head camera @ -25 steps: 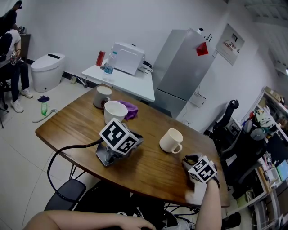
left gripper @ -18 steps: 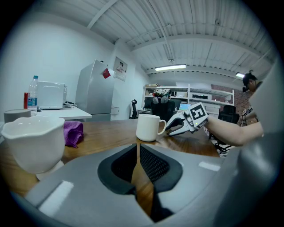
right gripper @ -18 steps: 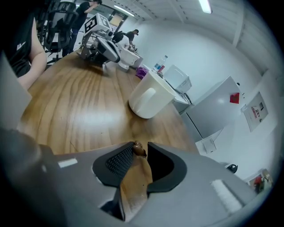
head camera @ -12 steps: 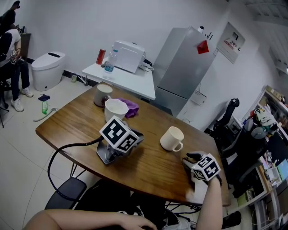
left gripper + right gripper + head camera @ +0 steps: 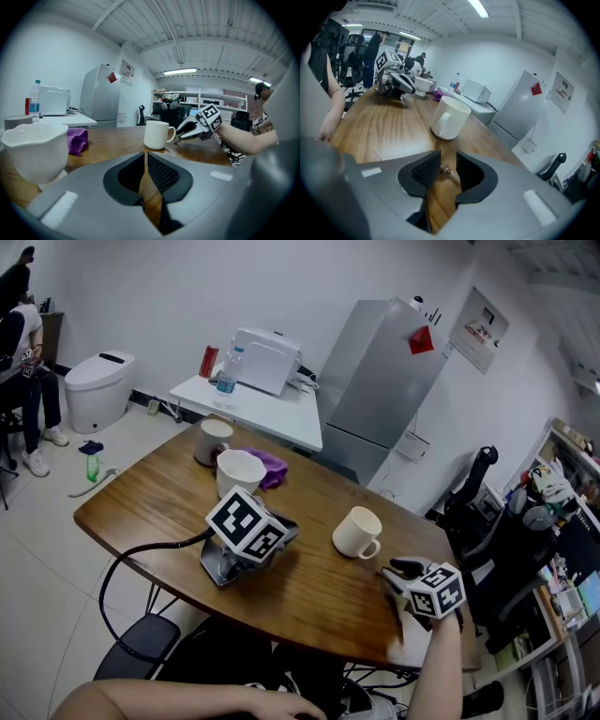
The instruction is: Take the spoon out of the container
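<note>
A cream mug (image 5: 354, 531) (image 5: 449, 118) stands on the wooden table (image 5: 150, 502), right of the middle. Just right of it my right gripper (image 5: 394, 571) (image 5: 445, 164) points down at the tabletop. Its jaws have just been closing, and the gap stays wider than the small coppery spoon end (image 5: 446, 170) lying low between them. The pads do not press on it. My left gripper (image 5: 284, 538) (image 5: 145, 157) rests on the table left of the mug, its tips together with nothing between them. It faces the mug (image 5: 157, 135) and the right gripper (image 5: 183, 133).
A white bowl (image 5: 240, 472) (image 5: 33, 150), a purple cloth (image 5: 273, 467) and a second mug (image 5: 214, 439) sit at the table's far left. The left gripper's black cable (image 5: 117, 577) loops off the near edge. A white side table (image 5: 281, 413) and a fridge (image 5: 389, 381) stand behind.
The right gripper has rolled about its own line, and its marker cube has shifted slightly right and down. The left gripper, mug and bowl have not moved.
</note>
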`<state>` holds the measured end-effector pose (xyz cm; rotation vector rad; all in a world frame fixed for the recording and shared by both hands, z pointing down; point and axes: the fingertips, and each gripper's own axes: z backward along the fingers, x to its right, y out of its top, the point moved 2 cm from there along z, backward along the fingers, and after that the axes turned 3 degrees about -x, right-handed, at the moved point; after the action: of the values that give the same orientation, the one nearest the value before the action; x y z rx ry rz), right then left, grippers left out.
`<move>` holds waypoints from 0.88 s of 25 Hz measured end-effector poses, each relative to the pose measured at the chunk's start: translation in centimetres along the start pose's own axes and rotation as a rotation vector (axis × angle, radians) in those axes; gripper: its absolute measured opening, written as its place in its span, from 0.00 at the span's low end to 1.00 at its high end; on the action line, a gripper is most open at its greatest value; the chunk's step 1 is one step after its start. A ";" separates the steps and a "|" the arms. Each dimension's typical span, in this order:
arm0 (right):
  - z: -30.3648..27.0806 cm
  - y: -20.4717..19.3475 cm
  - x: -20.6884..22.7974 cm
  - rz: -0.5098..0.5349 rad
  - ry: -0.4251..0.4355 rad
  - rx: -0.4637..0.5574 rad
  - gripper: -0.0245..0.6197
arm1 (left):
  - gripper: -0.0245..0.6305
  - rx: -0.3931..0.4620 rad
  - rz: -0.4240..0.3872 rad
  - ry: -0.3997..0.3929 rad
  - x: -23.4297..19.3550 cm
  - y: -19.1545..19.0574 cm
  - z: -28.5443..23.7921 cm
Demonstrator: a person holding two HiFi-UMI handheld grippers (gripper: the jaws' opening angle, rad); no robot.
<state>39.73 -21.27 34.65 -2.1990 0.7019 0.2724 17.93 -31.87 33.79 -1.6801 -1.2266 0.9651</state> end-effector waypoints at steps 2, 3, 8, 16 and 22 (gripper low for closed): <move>0.6 0.6 0.0 -0.012 -0.017 0.042 0.17 | 0.07 0.000 0.000 0.000 0.0 0.0 0.0; 0.9 0.9 0.1 -0.021 -0.026 0.065 0.14 | 0.07 0.000 0.000 0.001 0.0 0.0 0.0; 2.5 2.5 -0.2 -0.097 -0.033 0.204 0.08 | 0.07 0.000 -0.001 0.002 0.1 0.0 0.0; 3.3 3.7 -0.8 -0.242 0.003 0.359 0.04 | 0.07 0.000 -0.001 0.001 0.0 0.0 0.0; 3.1 3.8 -1.6 -0.356 0.040 0.435 0.04 | 0.07 0.000 -0.001 0.001 -0.2 0.0 0.1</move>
<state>36.33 -20.32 30.88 -1.8679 0.3376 -0.1009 17.85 -32.05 33.77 -1.6797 -1.2269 0.9638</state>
